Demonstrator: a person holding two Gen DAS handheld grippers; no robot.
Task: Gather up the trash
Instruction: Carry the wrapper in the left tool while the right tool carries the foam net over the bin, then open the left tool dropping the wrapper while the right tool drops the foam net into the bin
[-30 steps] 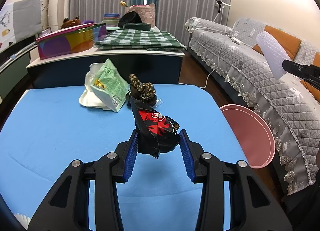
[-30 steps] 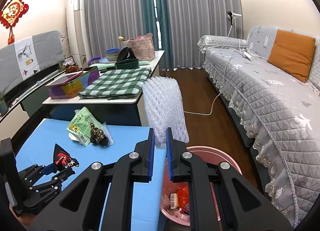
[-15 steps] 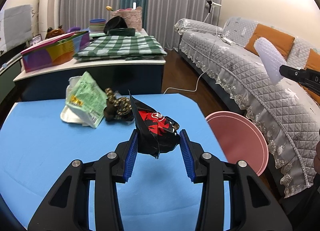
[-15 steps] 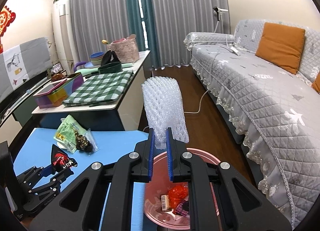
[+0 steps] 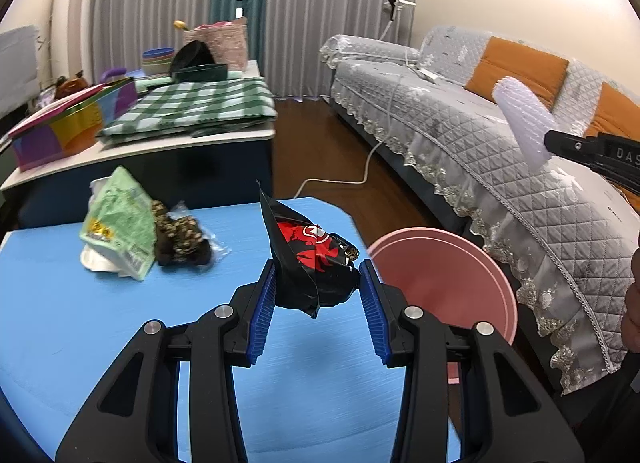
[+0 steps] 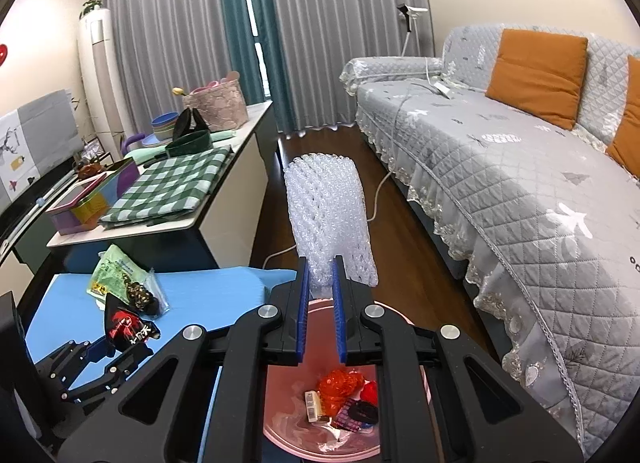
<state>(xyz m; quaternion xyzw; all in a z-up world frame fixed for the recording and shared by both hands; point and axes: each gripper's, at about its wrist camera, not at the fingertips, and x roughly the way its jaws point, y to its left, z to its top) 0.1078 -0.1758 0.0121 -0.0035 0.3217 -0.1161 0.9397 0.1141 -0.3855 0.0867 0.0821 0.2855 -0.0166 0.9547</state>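
Some trash lies in the bin (image 6: 424, 379) already; the right gripper (image 6: 320, 295) (bubble wrap (image 6: 328, 215) pinched) and left gripper (image 5: 318, 295) (clenching a wrapper (image 5: 308, 255)) are loaded, while two packets (image 5: 120, 227) wait at the table's (image 5: 60, 323) far edge.

The left gripper (image 5: 318, 305) squeezes a black and red snack bag (image 5: 310, 261) between its jaws above the blue counter (image 5: 72, 323), with a pink bin (image 5: 452, 283) just right of the jaws.
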